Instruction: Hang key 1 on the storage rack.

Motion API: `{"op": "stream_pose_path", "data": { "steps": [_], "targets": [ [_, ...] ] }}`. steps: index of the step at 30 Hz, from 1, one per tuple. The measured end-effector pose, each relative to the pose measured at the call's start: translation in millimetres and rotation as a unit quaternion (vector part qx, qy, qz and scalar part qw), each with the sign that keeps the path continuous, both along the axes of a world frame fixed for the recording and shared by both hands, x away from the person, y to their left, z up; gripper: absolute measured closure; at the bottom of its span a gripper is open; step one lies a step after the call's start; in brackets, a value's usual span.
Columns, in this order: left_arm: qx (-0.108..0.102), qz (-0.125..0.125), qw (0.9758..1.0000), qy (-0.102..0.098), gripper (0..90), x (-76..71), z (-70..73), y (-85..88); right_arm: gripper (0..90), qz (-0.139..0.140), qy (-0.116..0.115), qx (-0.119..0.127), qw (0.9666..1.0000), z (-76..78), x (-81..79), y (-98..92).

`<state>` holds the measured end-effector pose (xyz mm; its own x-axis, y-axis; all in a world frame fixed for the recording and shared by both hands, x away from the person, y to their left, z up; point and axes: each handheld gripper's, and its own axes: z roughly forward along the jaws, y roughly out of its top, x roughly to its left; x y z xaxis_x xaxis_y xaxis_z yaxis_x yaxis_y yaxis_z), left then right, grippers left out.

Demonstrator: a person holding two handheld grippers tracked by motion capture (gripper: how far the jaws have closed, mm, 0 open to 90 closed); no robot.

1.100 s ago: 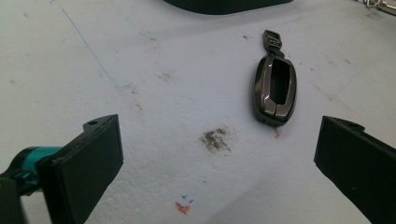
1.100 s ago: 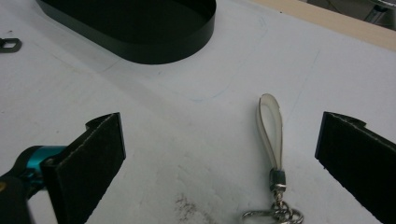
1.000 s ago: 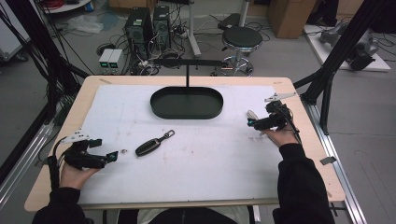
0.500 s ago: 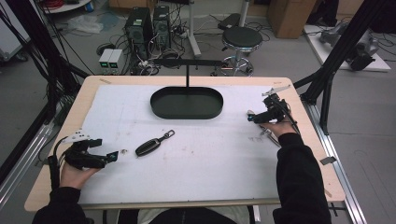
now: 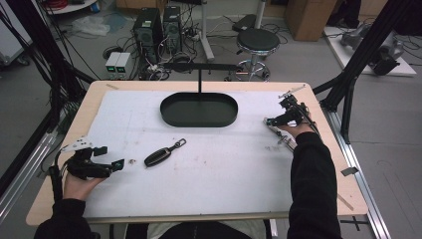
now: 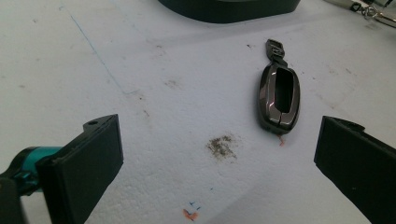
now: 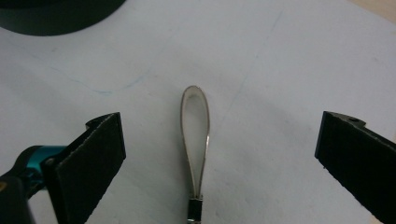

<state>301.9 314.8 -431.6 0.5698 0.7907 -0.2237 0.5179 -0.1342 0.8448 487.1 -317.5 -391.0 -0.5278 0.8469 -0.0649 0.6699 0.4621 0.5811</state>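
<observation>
The glossy dark key fob point(image 6: 279, 99) lies right of centre in the left gripper view, ahead of the left gripper point(image 6: 219, 158), jaws wide and empty. The right gripper point(image 7: 219, 158), equally wide, frames a thin metal loop point(image 7: 195, 135). A black oval tray point(image 5: 199, 109) sits beyond.

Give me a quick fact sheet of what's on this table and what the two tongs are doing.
Surface: white sheet on a wooden table
Left tongs: open, aimed at the key fob, not touching it
Key fob: dark and glossy, lying flat, short clip at its far end
Right tongs: open, over the metal loop
Metal loop: thin, silver, flat on the sheet between the jaws
Tray: black oval, at the far middle
</observation>
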Motion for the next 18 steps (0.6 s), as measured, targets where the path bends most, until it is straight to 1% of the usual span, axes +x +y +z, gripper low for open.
{"op": "stream_pose_path", "data": {
  "steps": [1,2,3,4,5,6,7,8,9,10,11,12,13,14,15,16,17,18],
  "targets": [
    [0.000,0.000,1.0000,0.000,1.7,0.0,0.0,0.0,0.9,0.000,0.000,0.000,1.0000,0.0,0.0,0.0],
    [0.001,0.001,1.0000,0.000,1.7,0.0,0.0,0.2,5.3,0.002,0.009,-0.005,0.9999,-3.0,1.3,0.0],
    [0.001,0.001,1.0000,0.000,1.7,0.0,0.0,0.2,5.3,0.002,0.009,-0.005,0.9999,-3.0,1.3,0.0],
    [0.001,0.001,1.0000,0.000,1.7,-0.3,0.2,0.5,7.9,0.003,0.025,-0.008,0.9997,-5.8,2.0,1.1],
    [0.001,0.001,1.0000,0.000,1.7,-0.3,0.2,0.5,7.9,0.003,0.025,-0.008,0.9997,-5.8,2.0,1.1],
    [-0.002,0.000,1.0000,-0.001,1.7,-0.6,0.4,0.5,19.3,0.008,0.063,-0.003,0.9980,-10.3,2.4,2.7],
    [-0.002,0.000,1.0000,-0.001,1.7,-0.6,0.4,0.5,19.3,0.008,0.063,-0.003,0.9980,-10.3,2.4,2.7],
    [-0.002,-0.001,1.0000,-0.001,1.7,-0.7,0.5,0.5,19.6,0.011,0.071,-0.011,0.9974,-12.6,2.4,4.0],
    [-0.003,-0.001,1.0000,-0.001,1.7,-0.7,0.4,0.5,20.7,0.011,0.074,-0.024,0.9969,-14.5,2.1,5.7],
    [-0.004,-0.001,1.0000,-0.001,1.7,-0.7,0.4,0.4,25.6,0.014,0.075,-0.040,0.9963,-16.1,2.0,6.8],
    [-0.004,-0.001,1.0000,-0.001,1.7,-0.7,0.3,0.6,25.6,0.014,0.075,-0.040,0.9963,-16.1,2.0,6.8],
    [-0.004,0.000,1.0000,-0.001,1.7,-0.6,0.2,0.6,30.8,0.010,0.071,-0.043,0.9965,-17.3,2.0,7.8],
    [-0.005,-0.001,1.0000,-0.001,1.7,-0.6,0.2,0.7,30.8,0.010,0.071,-0.043,0.9965,-17.3,2.0,7.8],
    [-0.004,-0.001,1.0000,0.000,1.7,-0.3,0.0,0.7,33.0,0.008,0.074,-0.041,0.9964,-16.8,2.0,8.1],
    [-0.004,-0.003,1.0000,0.001,1.7,-0.2,-0.2,0.6,35.5,0.007,0.071,-0.037,0.9968,-17.3,1.8,8.8],
    [-0.001,-0.005,1.0000,0.003,1.7,0.2,-0.6,-0.1,41.1,0.009,0.071,-0.039,0.9967,-17.6,1.7,10.0],
    [-0.001,-0.005,1.0000,0.003,1.7,0.2,-0.6,-0.1,41.1,0.009,0.071,-0.039,0.9967,-17.6,1.7,10.0],
    [-0.002,-0.006,1.0000,0.003,1.7,0.3,-0.6,-0.5,45.5,0.009,0.071,-0.049,0.9962,-17.6,1.0,12.5]
  ]
}}
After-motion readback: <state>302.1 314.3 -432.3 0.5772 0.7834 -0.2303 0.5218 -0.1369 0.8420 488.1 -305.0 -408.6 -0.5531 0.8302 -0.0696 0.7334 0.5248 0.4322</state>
